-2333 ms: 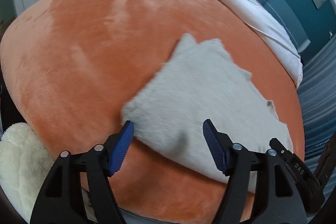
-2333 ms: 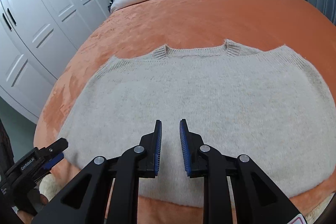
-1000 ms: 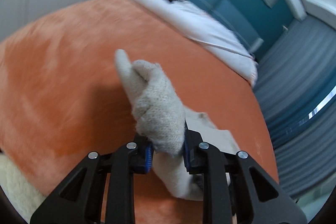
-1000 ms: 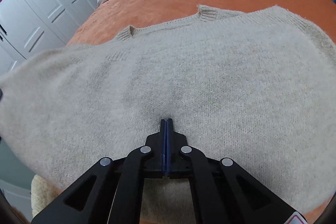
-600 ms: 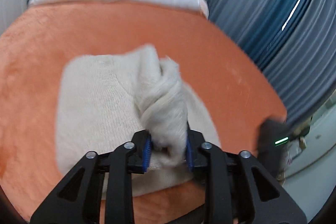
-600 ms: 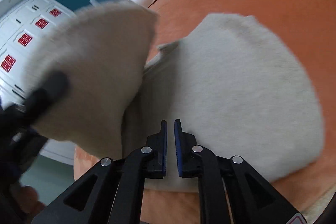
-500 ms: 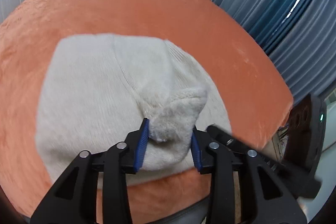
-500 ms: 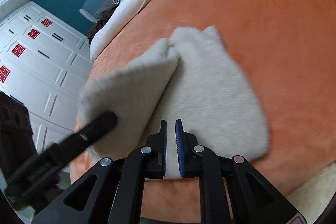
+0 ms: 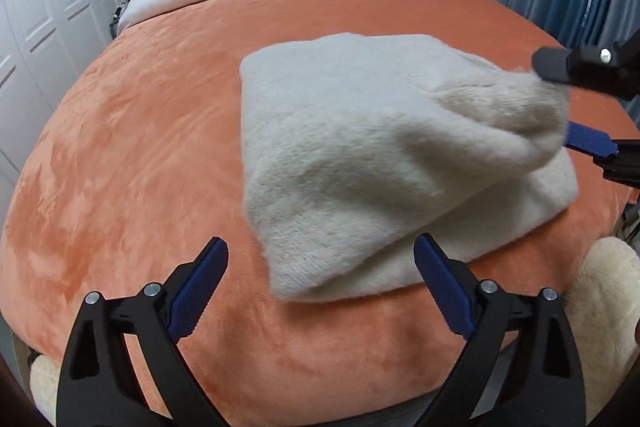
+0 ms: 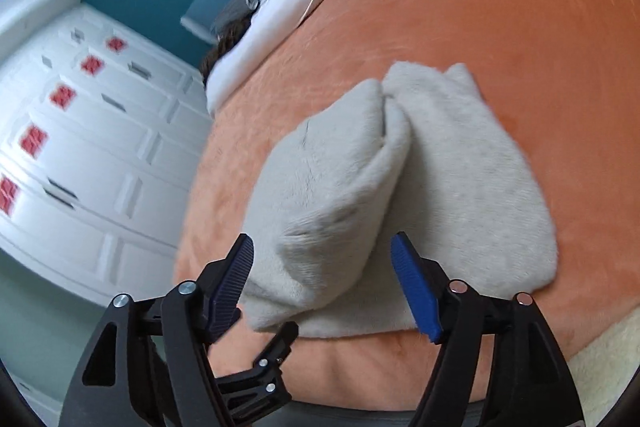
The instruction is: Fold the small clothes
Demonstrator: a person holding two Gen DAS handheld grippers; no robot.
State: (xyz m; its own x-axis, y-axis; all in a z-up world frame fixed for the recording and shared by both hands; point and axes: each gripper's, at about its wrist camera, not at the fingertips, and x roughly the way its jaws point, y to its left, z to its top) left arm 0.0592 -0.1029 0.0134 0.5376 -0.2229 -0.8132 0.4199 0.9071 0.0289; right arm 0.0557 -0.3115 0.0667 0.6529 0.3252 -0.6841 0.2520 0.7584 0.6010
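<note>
1. The bed (image 9: 140,155) under its orange blanket (image 10: 500,27) carries everything, and its near edge is your main risk: the sweater (image 9: 360,155) lies close to that edge, right of centre in the left wrist view. A careless tug toward you could drag the bundle off.

2. The sweater is already doubled over. A puffy upper flap sits on a flat lower layer, and its right end looks lifted beside your right gripper (image 9: 576,107), so it may spring back open if you leave it unpressed. The soft knit could also snag on the ribbed pads.

3. Its long axis runs near to far, tilted a little rightward in the right wrist view. The far end there shows two rounded lobes; I cannot tell collar from hem.

4. Your left gripper (image 9: 320,287) hovers at the sweater's near corner with fingers spread wide, holding nothing.

5. Your right gripper has its fingers wide apart too, empty, though one finger looks to brush the flap. Closing without aiming could pinch only one layer and skew the fold.
</note>
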